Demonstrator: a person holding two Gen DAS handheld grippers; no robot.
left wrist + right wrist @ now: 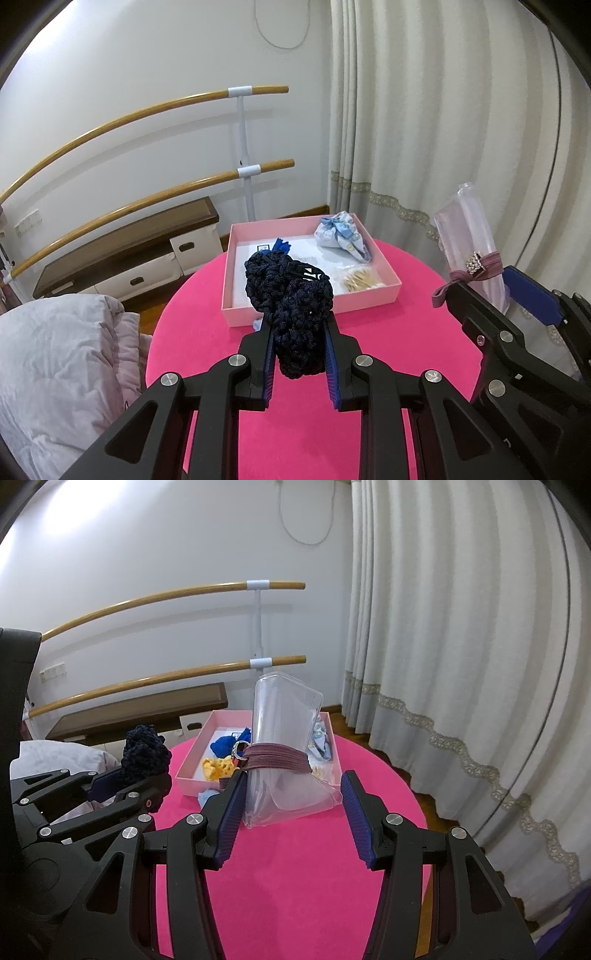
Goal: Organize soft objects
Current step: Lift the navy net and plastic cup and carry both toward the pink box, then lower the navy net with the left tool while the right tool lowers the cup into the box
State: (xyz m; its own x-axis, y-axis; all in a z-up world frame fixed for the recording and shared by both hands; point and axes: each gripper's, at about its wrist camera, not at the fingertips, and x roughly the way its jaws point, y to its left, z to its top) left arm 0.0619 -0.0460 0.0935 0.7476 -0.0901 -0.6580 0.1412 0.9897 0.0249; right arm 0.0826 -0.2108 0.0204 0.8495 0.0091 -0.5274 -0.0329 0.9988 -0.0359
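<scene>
The left tongs pinch a dark navy knitted bundle between their blue pads, holding it up off the pink bench just short of the pink box; the bundle's top leans over the box's near wall while its tail hangs below the pads. The right tongs stand part-spread around a clear plastic pouch bound with a mauve elastic band; the left pad lies against the pouch and band, the right pad looks clear of it, so whether it is truly gripped I cannot tell.

The step in hand looks like laying the navy bundle into the box. To do it well: carry it forward past the near wall so the dangling tail clears the rim rather than snagging; aim for the bare white floor at the left, away from the pale blue fabric bundle and the small tan piece; lower until the knit rests before spreading the pads, since a soft coil sags and unrolls if dropped; keep the right tongs steady so the pouch does not tip into the path.
</scene>
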